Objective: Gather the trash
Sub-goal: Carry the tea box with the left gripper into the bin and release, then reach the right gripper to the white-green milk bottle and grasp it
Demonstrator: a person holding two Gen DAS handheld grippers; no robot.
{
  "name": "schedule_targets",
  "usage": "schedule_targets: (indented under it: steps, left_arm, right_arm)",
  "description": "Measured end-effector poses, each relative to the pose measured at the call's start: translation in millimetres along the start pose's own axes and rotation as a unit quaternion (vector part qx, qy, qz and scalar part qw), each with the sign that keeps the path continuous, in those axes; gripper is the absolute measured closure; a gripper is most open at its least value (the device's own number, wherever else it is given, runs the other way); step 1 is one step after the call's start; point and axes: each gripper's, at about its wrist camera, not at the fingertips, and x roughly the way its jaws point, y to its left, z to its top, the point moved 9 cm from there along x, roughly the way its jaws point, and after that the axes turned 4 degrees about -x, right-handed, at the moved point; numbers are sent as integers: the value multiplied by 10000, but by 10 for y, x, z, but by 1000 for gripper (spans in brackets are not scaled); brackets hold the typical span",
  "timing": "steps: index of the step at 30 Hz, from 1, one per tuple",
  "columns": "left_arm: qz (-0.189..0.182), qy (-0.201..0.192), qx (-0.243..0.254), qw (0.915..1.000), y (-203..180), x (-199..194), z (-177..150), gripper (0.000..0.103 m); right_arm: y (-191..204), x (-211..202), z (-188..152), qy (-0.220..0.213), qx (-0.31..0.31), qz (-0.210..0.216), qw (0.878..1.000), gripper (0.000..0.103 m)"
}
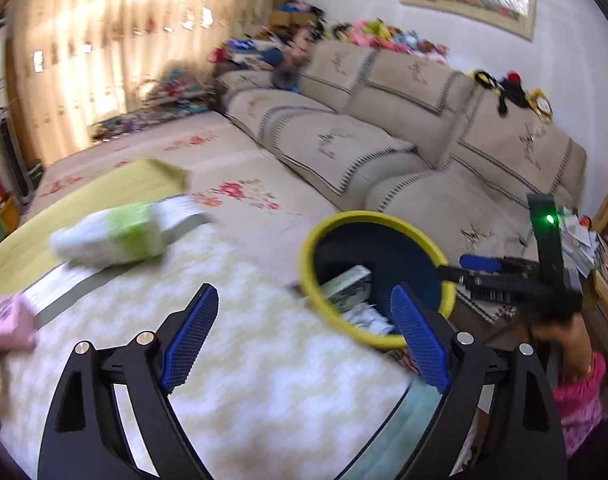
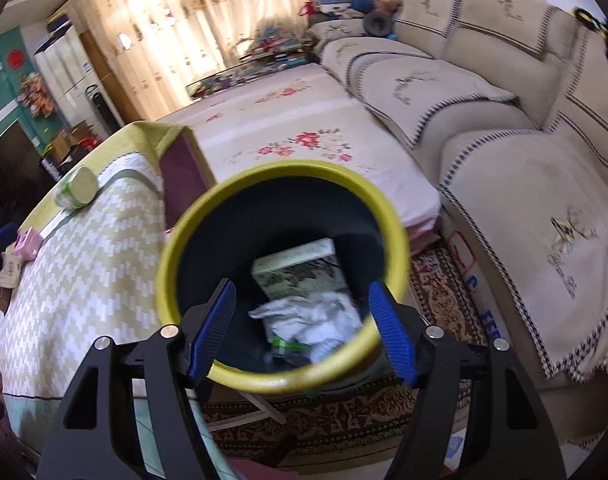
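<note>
Trash bin (image 2: 282,280): round, dark navy inside, thick yellow rim, standing on the floor at the corner of the table (image 2: 84,272), between it and the beige sofa (image 2: 523,184). Inside it: a flat printed box (image 2: 300,274) leaning against the far wall, crumpled white paper (image 2: 319,320) in front of it, a bit of green under the paper.

Right gripper (image 2: 302,332): blue ribbed pads spread wide, nothing between them, directly above the bin's mouth and looking down into it.

Left gripper (image 1: 304,338): jaws also wide apart, empty, over the zigzag-patterned tablecloth with the bin just beyond its right finger. In the left view the right gripper (image 1: 451,270) reaches over the bin rim from the right.

On the table: green-and-white tissue pack (image 1: 124,232), motion-blurred, and a pink packet (image 1: 6,324) at the left edge. Patterned rug (image 2: 443,304) under the bin.
</note>
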Motion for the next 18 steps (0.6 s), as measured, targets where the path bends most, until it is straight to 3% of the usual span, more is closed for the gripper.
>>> schedule_targets:
  steps: [4, 10, 13, 18]
  left_arm:
    - [497, -309, -411, 9974, 671, -535, -259, 13]
    - [1311, -644, -894, 9852, 1613, -1274, -701, 10]
    - [1495, -735, -1005, 9809, 1945, -1493, -919, 10]
    - [1502, -895, -1249, 9767, 2331, -1660, -1173, 9]
  right_arm:
    - [433, 82, 180, -12, -405, 232, 9989, 36]
    - [1302, 285, 470, -14, -1186, 722, 9903, 34]
    - [1847, 417, 607, 17, -1650, 1189, 9791, 32]
    - [2580, 672, 779, 82, -2282, 1699, 9587, 25]
